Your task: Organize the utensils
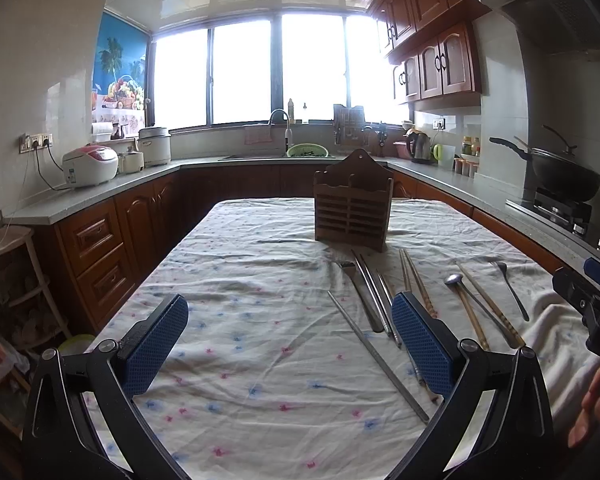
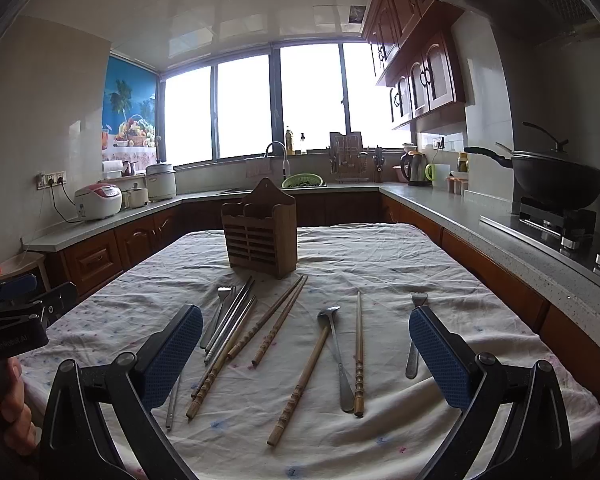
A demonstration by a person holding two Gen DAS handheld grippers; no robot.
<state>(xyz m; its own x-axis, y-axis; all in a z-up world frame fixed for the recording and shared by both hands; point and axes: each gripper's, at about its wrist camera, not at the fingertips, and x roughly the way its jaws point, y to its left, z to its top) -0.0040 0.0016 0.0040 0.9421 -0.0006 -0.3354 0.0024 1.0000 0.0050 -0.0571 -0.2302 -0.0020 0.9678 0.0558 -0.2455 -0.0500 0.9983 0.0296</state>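
Note:
A brown wooden utensil holder (image 1: 354, 204) (image 2: 262, 232) stands upright at the far middle of a table under a white floral cloth (image 1: 260, 360) (image 2: 380, 264). In front of it lie loose utensils: metal chopsticks (image 1: 374, 352) (image 2: 230, 316), wooden chopsticks (image 2: 280, 320) (image 1: 488, 308), a metal spoon (image 2: 334, 344) (image 1: 454, 279) and a fork (image 2: 414, 328) (image 1: 510, 284). My left gripper (image 1: 290, 316) is open and empty above the cloth, left of the utensils. My right gripper (image 2: 306, 328) is open and empty above the utensils.
Kitchen counters (image 1: 100, 196) wrap around the table, with rice cookers (image 1: 90, 164) on the left, a sink (image 1: 278, 156) under the window and a wok (image 2: 556, 180) on a stove at the right. A wooden stool (image 1: 8, 240) stands at the left.

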